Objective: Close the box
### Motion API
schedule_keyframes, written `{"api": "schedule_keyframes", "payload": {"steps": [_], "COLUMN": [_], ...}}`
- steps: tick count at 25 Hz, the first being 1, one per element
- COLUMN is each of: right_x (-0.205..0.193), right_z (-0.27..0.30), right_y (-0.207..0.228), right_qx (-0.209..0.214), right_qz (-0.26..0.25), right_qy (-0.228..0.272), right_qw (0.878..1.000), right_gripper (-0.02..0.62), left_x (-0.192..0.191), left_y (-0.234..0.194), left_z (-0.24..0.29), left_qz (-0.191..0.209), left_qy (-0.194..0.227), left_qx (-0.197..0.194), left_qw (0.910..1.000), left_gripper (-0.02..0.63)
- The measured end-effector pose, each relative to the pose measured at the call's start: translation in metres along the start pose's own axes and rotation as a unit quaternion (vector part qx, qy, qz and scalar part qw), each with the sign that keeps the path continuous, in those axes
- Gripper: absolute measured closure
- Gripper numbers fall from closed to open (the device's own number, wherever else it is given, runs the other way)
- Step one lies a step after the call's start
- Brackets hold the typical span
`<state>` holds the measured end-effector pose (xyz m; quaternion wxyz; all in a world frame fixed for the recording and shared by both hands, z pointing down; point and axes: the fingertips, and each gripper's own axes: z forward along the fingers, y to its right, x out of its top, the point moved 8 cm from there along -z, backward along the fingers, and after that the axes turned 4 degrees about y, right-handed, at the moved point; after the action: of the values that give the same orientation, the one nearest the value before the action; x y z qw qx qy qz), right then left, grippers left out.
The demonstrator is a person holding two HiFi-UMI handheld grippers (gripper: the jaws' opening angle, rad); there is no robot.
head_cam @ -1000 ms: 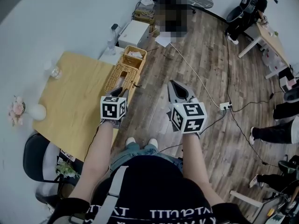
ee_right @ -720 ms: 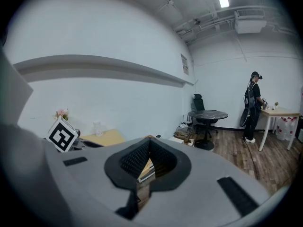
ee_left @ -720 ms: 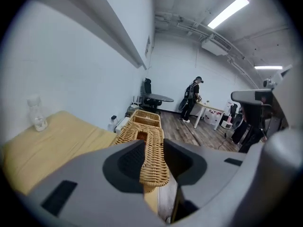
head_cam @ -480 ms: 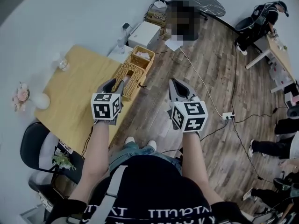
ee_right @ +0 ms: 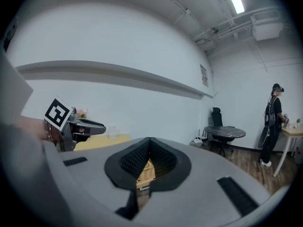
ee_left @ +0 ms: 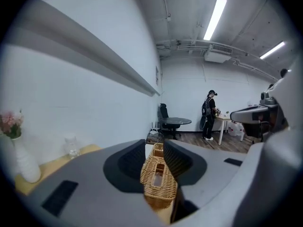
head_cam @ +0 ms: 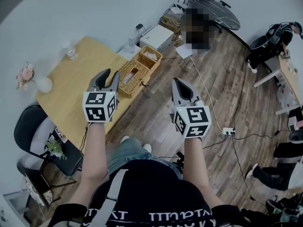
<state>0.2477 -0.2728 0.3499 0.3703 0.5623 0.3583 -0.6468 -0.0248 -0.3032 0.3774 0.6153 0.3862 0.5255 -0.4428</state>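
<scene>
Head view: the person holds both grippers out in the air, clear of the wicker box [head_cam: 136,71]. The box lies along the right edge of the wooden bench [head_cam: 71,86], near its far corner. Its long near part has a woven top with a rectangular slot, and its far end is an open compartment with something pale inside. The left claw [head_cam: 111,74] hangs over the bench edge just beside the box in this view. Its jaws are spread, have just been opening, and grip nothing. Left gripper view: through the gap of the left claw [ee_left: 154,148] the box [ee_left: 158,186] shows well beyond the jaws, untouched by either pad. The right claw [head_cam: 179,82] hangs over the plank floor [head_cam: 222,93], well apart from the box. Right gripper view: the jaws of the right claw [ee_right: 149,141] are pressed together at the tips and hold nothing, and a strip of the box [ee_right: 146,171] shows far behind them. A white vase [head_cam: 43,84] and a glass jar [head_cam: 72,54] stand at the bench's far-left side. A black chair [head_cam: 29,141] stands at its near end.
</scene>
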Motion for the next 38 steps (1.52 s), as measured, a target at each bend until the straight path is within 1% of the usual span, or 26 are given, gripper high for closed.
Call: {"api": "schedule_keyframes", "payload": {"steps": [4,8,12,18,24,32,38], "right_x": [0.010,0.021,0.031,0.042,0.057,0.069,0.076], "right_z": [-0.014,-0.021,-0.024,-0.025,-0.023,-0.019,-0.018], "right_y": [-0.002,-0.002,0.000,-0.001,-0.017,-0.037,-0.042], "right_qx": [0.006,0.001,-0.008,-0.028,-0.031,-0.048,-0.062], "right_qz": [-0.050,-0.072,-0.072,-0.070,-0.081,-0.097,-0.100], "right_qy": [0.024,0.050,0.071,0.087,0.093,0.098,0.104], "right_qw": [0.998,0.996,0.995,0.993,0.992,0.989,0.988], "right_gripper": [0.583,0.583,0.583,0.583,0.583,0.583,0.583], "left_x": [0.012,0.028,0.042,0.059,0.077,0.089,0.094], "left_y": [0.007,0.010,0.011,0.008,-0.011,-0.031,-0.039], "left_z": [-0.019,-0.027,-0.030,-0.034,-0.046,-0.055,-0.058], "left_qz": [0.012,0.033,0.046,0.074,0.080,0.093,0.097], "left_qy": [0.029,0.063,0.086,0.113,0.137,0.161,0.177], "left_qx": [0.008,0.012,0.008,-0.002,0.005,-0.004,-0.006], "left_qw": [0.9995,0.9974,0.9951,0.9908,0.9873,0.9826,0.9794], "left_gripper": [0.483,0.483,0.483,0.483,0.483,0.483,0.483]}}
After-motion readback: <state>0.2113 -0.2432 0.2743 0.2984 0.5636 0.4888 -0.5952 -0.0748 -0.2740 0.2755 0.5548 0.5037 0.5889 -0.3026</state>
